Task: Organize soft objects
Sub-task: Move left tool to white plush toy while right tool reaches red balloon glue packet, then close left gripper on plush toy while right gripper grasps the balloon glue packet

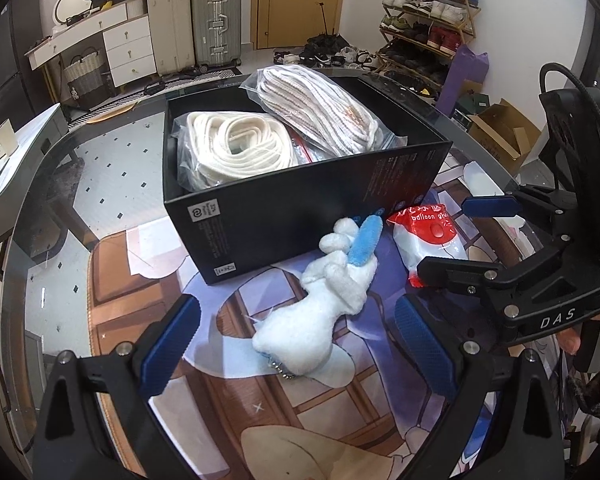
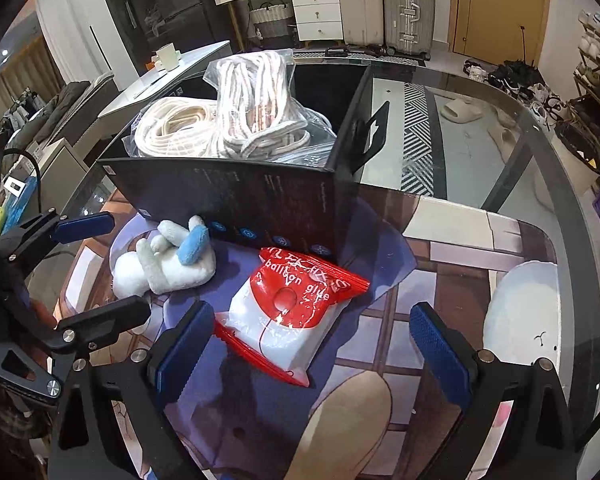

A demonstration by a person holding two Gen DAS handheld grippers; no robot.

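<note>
A white plush toy (image 1: 320, 312) with a blue ear lies on the printed mat just in front of a black box (image 1: 300, 216). My left gripper (image 1: 300, 348) is open, its blue pads on either side of the toy's lower end. A red and white balloon glue packet (image 2: 296, 312) lies beside the toy (image 2: 168, 264). My right gripper (image 2: 312, 356) is open around the packet's near end. The box (image 2: 236, 196) holds two clear bags of white rope (image 1: 236, 144) and striped cord (image 1: 320, 108). The right gripper (image 1: 476, 240) also shows at the right of the left wrist view.
The printed mat (image 2: 440, 248) covers the near part of a glass table (image 2: 480, 128). A white plate (image 2: 524, 312) sits on the right. Suitcases (image 1: 196, 24), a drawer unit and a shoe rack (image 1: 428, 20) stand on the floor behind.
</note>
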